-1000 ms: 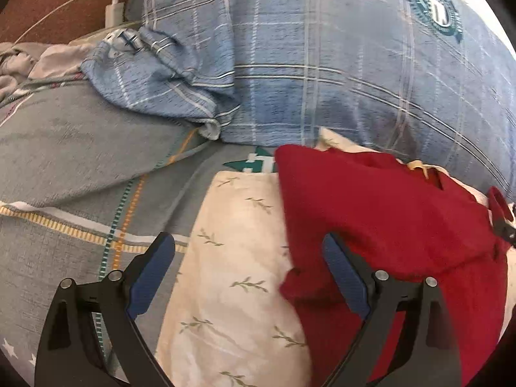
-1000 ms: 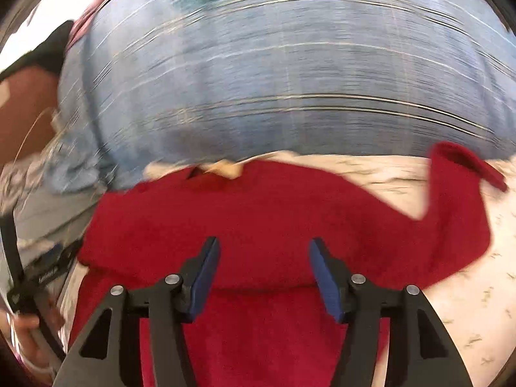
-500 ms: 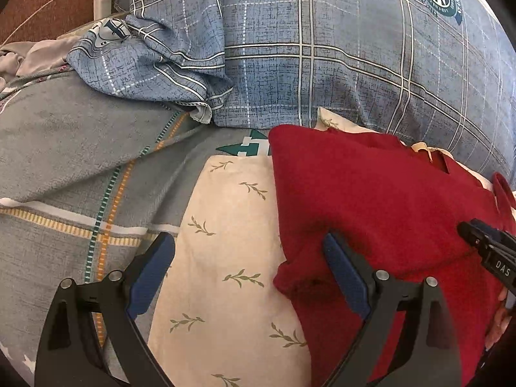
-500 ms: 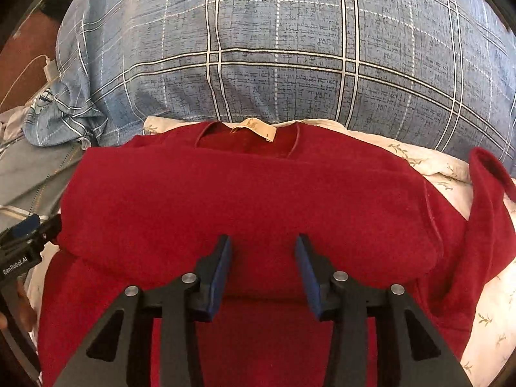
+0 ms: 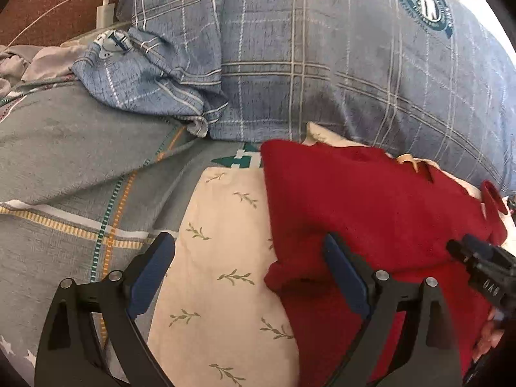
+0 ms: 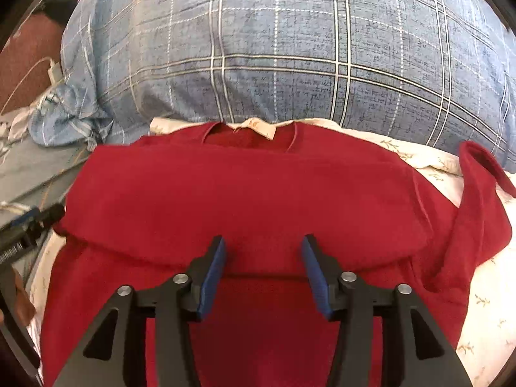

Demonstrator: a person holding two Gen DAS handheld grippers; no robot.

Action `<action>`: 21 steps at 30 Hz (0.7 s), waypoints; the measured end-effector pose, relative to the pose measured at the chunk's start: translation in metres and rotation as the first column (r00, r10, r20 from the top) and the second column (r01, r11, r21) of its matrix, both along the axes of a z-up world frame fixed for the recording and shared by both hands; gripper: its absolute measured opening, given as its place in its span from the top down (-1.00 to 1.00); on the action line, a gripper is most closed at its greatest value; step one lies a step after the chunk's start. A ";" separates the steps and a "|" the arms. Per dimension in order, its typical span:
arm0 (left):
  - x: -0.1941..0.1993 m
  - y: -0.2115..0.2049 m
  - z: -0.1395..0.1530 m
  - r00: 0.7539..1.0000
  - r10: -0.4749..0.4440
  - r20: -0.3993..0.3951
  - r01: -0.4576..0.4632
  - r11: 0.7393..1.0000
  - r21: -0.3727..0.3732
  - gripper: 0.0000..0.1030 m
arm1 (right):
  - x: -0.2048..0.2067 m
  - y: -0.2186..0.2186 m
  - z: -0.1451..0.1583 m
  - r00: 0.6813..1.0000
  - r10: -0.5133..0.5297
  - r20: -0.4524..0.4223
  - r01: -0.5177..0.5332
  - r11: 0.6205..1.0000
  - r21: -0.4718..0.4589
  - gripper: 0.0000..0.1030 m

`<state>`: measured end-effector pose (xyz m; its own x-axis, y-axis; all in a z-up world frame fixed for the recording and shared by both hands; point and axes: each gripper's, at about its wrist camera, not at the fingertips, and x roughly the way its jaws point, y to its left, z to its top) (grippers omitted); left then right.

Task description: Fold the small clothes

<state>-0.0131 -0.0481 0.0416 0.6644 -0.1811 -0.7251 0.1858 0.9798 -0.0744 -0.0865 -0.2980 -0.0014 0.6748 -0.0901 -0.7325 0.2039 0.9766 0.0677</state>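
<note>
Two grippers are in my feeds, and both stand empty. My left gripper (image 5: 248,267) is spread wide, straddling the near-left edge of the red top (image 5: 371,209); its pads press on nothing. My right gripper (image 6: 262,267) is about half open, its jaws having just been widening, with the top's folded-over edge lying under the gap and no cloth pinched. The top lies on a cream leaf-print cloth (image 5: 225,251), neck label (image 6: 259,127) at twelve o'clock against the blue plaid pillow (image 6: 274,48), one sleeve (image 6: 477,213) flung out toward three o'clock.
</note>
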 end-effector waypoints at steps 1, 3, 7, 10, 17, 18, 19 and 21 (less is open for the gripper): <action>-0.001 -0.002 0.000 1.000 -0.005 0.004 0.005 1.000 0.002 -0.83 | -0.001 0.001 -0.001 1.000 0.002 0.003 -0.002 1.000 -0.009 -0.02; -0.002 -0.005 0.000 1.000 -0.015 0.004 0.015 1.000 0.006 -0.83 | -0.002 0.003 -0.002 1.000 0.003 0.010 -0.003 1.000 -0.018 -0.03; -0.002 -0.004 0.001 1.000 -0.024 0.007 0.024 1.000 -0.003 -0.82 | -0.003 0.000 -0.003 1.000 0.004 0.018 -0.004 1.000 0.003 -0.04; -0.002 -0.001 0.005 0.999 -0.037 -0.007 0.037 0.999 -0.027 -0.82 | -0.008 0.002 0.000 1.000 0.004 0.024 -0.004 1.000 0.019 -0.09; 0.003 0.027 0.015 0.996 0.083 0.041 -0.086 0.994 0.071 -0.82 | -0.021 0.047 0.022 0.963 0.254 0.092 -0.270 0.931 0.245 -0.09; 0.005 0.032 0.015 0.995 0.096 0.031 -0.097 0.994 0.054 -0.83 | -0.018 0.066 0.026 0.941 0.323 0.104 -0.339 0.914 0.224 -0.09; 0.007 0.038 0.013 0.994 0.107 0.017 -0.107 0.994 0.029 -0.82 | -0.015 0.077 0.027 0.927 0.359 0.111 -0.375 0.902 0.216 -0.07; 0.009 0.044 0.013 0.993 0.122 0.002 -0.122 0.992 0.012 -0.82 | -0.004 0.102 0.026 0.901 0.417 0.123 -0.434 0.877 0.205 -0.05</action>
<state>-0.0040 -0.0043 0.0541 0.6822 -0.0898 -0.7256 0.0649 0.9960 -0.0622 -0.0905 -0.1959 0.0243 0.6634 0.3762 -0.6469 -0.2415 0.9258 0.2907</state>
